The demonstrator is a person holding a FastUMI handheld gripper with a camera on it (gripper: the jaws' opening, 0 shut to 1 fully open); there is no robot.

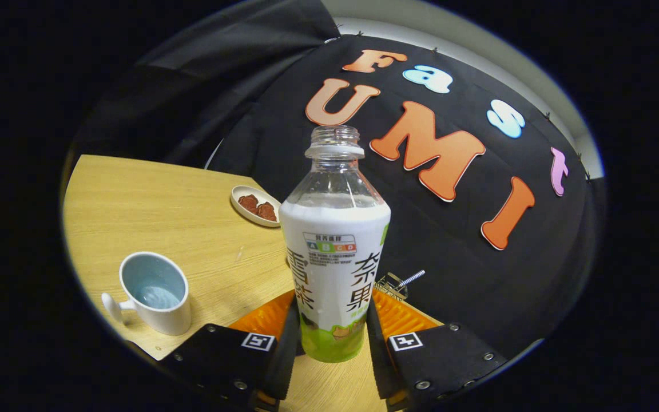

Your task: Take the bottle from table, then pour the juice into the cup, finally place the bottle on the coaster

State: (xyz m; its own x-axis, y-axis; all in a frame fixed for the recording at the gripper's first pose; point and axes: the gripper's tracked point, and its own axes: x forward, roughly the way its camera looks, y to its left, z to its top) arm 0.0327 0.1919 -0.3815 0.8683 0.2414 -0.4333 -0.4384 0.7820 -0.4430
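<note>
An uncapped clear bottle [334,252] with a white and green label stands between my fingers, its open neck pointing up. The gripper [333,323] is shut on the bottle's lower part, with the ribbed fingertips [271,318] pressing on both sides. I cannot tell whether the bottle's base touches the wooden table [158,206]. A white cup [153,293] with a pale blue inside stands on the table to the left of the fingers, handle toward me. A little liquid seems to lie at its bottom.
A small oval dish [255,206] with brown pieces sits on the table beyond the bottle, to the left. A small metal object [399,282] pokes out just right of the bottle, at the table's edge. The black cloth wall rises behind.
</note>
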